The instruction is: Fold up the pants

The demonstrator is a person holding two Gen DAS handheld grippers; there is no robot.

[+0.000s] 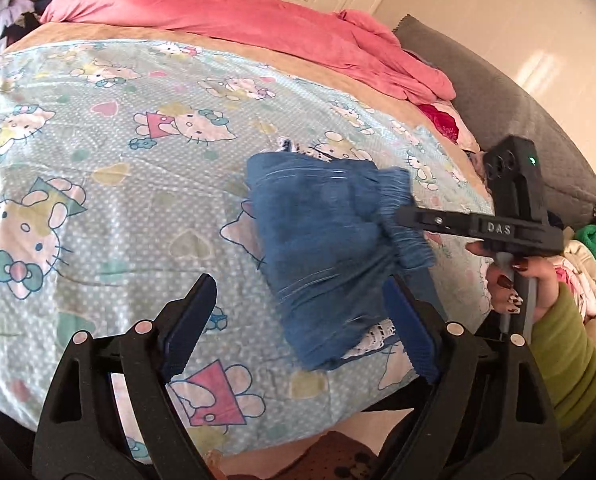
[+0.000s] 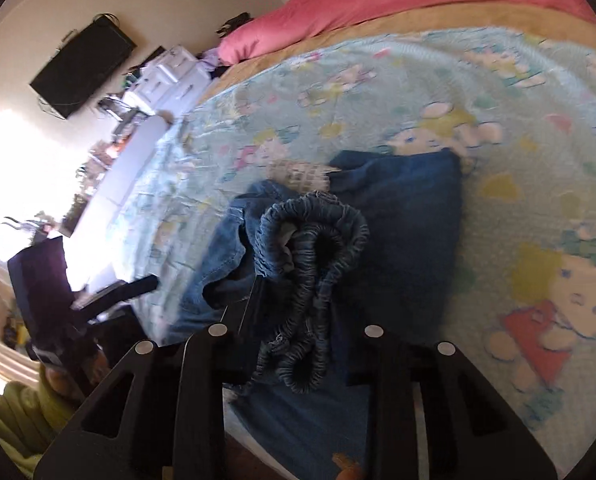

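Observation:
Blue denim pants [image 1: 321, 240] lie folded into a compact bundle on the cartoon-cat bed sheet [image 1: 98, 160]. My left gripper [image 1: 298, 280] is open just in front of the bundle's near edge; its right finger [image 1: 409, 328] is beside the fabric and nothing is clamped. From the right, my right gripper [image 1: 401, 216] reaches the gathered elastic waistband [image 1: 397, 216]. In the right wrist view the waistband [image 2: 313, 240] is bunched up between the jaws of my right gripper [image 2: 309, 312], which is shut on it. The rest of the pants [image 2: 401, 208] spreads beyond it.
A pink duvet [image 1: 226, 16] is heaped along the far side of the bed. A grey padded headboard [image 1: 497, 96] and a pile of clothes [image 1: 589, 256] lie to the right. A wall TV [image 2: 82, 68] and a white dresser [image 2: 170, 76] stand beyond the bed.

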